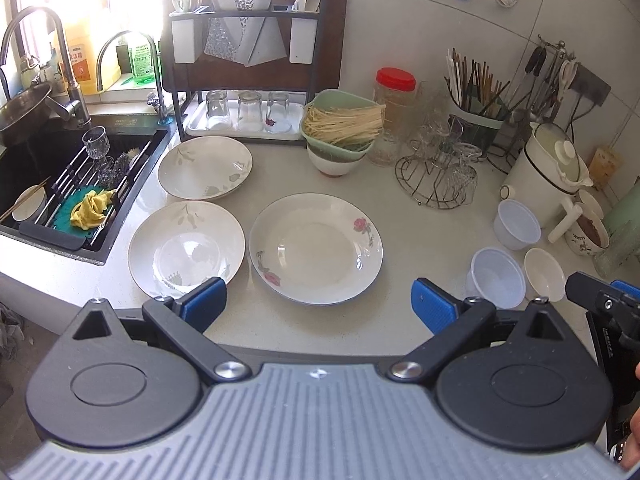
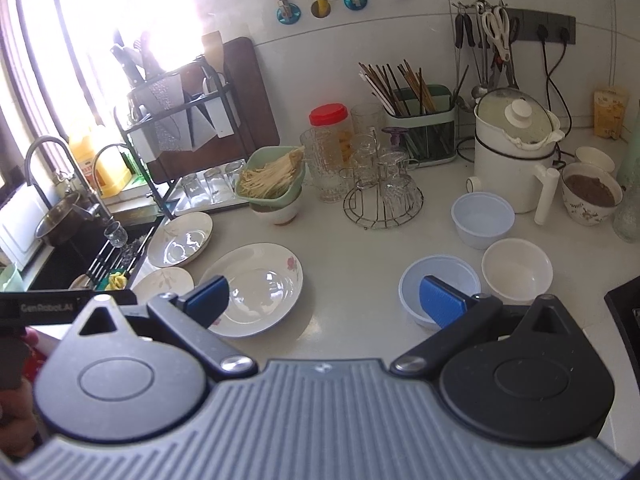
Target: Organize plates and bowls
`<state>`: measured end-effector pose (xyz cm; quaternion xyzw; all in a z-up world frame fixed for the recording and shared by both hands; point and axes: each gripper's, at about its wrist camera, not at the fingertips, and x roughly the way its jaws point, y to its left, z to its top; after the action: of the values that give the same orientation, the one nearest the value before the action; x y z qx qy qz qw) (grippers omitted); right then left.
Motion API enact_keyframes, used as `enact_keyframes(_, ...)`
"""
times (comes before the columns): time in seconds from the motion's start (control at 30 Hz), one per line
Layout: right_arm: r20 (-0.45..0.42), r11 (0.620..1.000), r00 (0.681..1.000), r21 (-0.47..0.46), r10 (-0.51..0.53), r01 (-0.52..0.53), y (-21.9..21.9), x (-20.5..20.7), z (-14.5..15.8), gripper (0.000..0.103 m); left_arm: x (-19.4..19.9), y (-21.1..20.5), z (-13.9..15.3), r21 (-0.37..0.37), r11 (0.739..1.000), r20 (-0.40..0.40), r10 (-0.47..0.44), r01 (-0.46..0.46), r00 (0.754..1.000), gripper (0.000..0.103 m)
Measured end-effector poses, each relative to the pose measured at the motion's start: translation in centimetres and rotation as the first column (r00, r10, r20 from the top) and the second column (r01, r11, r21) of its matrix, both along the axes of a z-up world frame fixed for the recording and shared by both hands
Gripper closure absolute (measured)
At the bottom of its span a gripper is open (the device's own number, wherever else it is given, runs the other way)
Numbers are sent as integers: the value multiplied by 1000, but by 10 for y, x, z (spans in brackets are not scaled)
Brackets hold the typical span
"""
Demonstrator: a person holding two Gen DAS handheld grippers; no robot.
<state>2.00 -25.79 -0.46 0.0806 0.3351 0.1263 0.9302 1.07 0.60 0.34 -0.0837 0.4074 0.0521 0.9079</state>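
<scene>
Left gripper [image 1: 318, 306], jaws spread wide and grasping nothing, above the countertop [image 1: 420, 240] just before the rose-patterned plate [image 1: 316, 249]. Right gripper [image 2: 324, 298], likewise spread and empty, its right pad over the pale blue plastic bowl [image 2: 439, 280]. Relative to the rose-patterned plate: two leaf-patterned plates [image 1: 186, 249] [image 1: 205, 168] to its left toward the sink [image 1: 60, 184]; a second blue bowl [image 1: 516, 224] and a small white bowl [image 1: 544, 274] to its right; a green basket of noodles [image 1: 342, 124] behind it
</scene>
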Motion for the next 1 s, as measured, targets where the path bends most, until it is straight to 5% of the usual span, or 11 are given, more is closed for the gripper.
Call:
enact_keyframes(0.23,-80,998,996,47,41,-37,2,11,26,0,4,3,7,39,999,-9,9,-9,1000,3)
enact_keyframes(0.37,-27,989,989,-13,145,-146,15,11,65,0,11,8,13,49,999,-23,20,-19,1000,3)
enact_keyframes(0.7,-53,927,925,11,376,-376,44,3,146,0,19,13,14,50,995,-58,89,-86,994,3)
enact_keyframes(1.0,-158,903,892,-1,423,-429,60,22,154,0,42,16,-8,20,996,-95,83,-81,992,3)
